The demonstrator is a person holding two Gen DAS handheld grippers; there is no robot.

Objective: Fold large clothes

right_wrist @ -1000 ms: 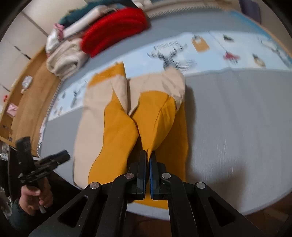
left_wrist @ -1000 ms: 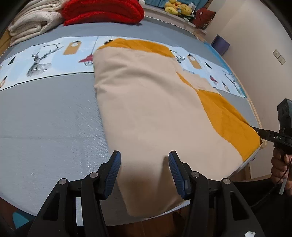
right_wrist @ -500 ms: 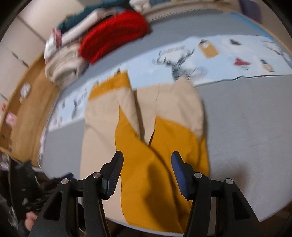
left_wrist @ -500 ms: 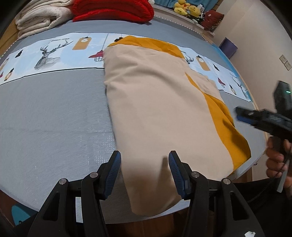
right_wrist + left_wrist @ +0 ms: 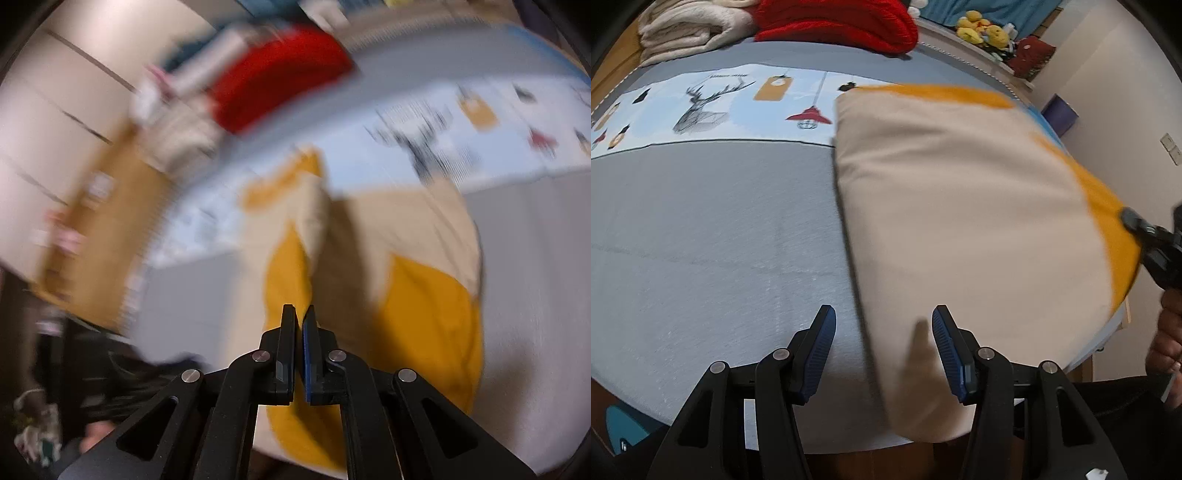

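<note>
Now pinching the garment's (image 5: pixel 428 306) orange edge with the right gripper (image 5: pixel 299 317) — left gripper (image 5: pixel 882 332) hovering spread, holding nothing.

We see our left tongs (image 5: pixel 882 347) standing apart above the near edge of a grey bed (image 5: pixel 713 236), the beige-and-mustard garment (image 5: pixel 960 221) lying under the right pad. Our right tongs (image 5: pixel 1128 219) reach its mustard edge at far right. Behind lie a deer-print strip (image 5: pixel 713 99), a red knit (image 5: pixel 834 20) and cream blanket (image 5: pixel 690 27).
</note>
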